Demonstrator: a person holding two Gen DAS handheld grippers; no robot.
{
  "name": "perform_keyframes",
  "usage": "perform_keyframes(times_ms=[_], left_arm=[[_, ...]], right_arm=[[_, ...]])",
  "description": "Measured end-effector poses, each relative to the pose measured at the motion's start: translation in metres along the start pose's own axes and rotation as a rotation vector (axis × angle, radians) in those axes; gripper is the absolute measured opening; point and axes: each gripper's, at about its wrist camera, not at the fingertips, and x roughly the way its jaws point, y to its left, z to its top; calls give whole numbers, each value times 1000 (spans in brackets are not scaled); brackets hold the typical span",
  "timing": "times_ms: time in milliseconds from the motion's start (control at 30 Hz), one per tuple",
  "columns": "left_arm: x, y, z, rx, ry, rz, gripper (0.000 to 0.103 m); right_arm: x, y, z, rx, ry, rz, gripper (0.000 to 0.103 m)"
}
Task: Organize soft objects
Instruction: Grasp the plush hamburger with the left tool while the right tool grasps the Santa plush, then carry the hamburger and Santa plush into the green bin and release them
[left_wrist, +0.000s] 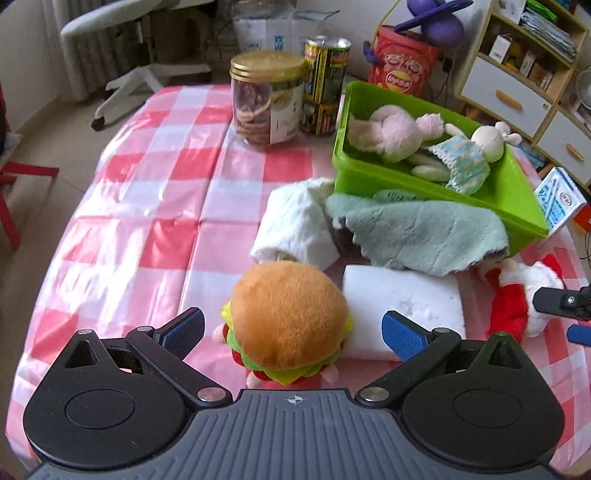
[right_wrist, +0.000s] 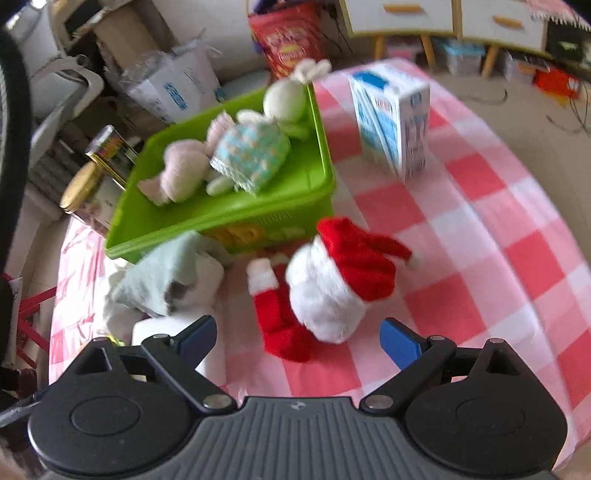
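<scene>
My left gripper (left_wrist: 293, 328) is spread wide around the burger plush (left_wrist: 288, 319), gripping nothing; it looks light and squashy, so I'd pinch its bun sides. My right gripper (right_wrist: 298, 338), equally wide and empty, frames the fluffy Santa plush (right_wrist: 325, 284) near the green bin (right_wrist: 236, 210).

Glossy plastic tablecloth (left_wrist: 155, 192) and green bin (left_wrist: 517, 199) — fuzzy plush burger (left_wrist: 288, 314), fleecy cloth (left_wrist: 424, 232).

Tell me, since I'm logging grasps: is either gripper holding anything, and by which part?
Nothing is held. The left gripper is open around the burger plush; the right gripper is open near the Santa plush.
</scene>
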Motion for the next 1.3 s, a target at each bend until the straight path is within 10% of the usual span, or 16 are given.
perform_keyframes(times_ms=[600,1067,1300], left_arm=[[12,-1,-4,-60,3,29,74],[5,7,0,-65,-19,4,57],[-1,16,5,-89,-32,-26,52]], right_arm=[[31,-5,0,91,-25,-95,81],[20,-1,2,37,-78,-67,24],[18,-11,4,56,-44,-4,22]])
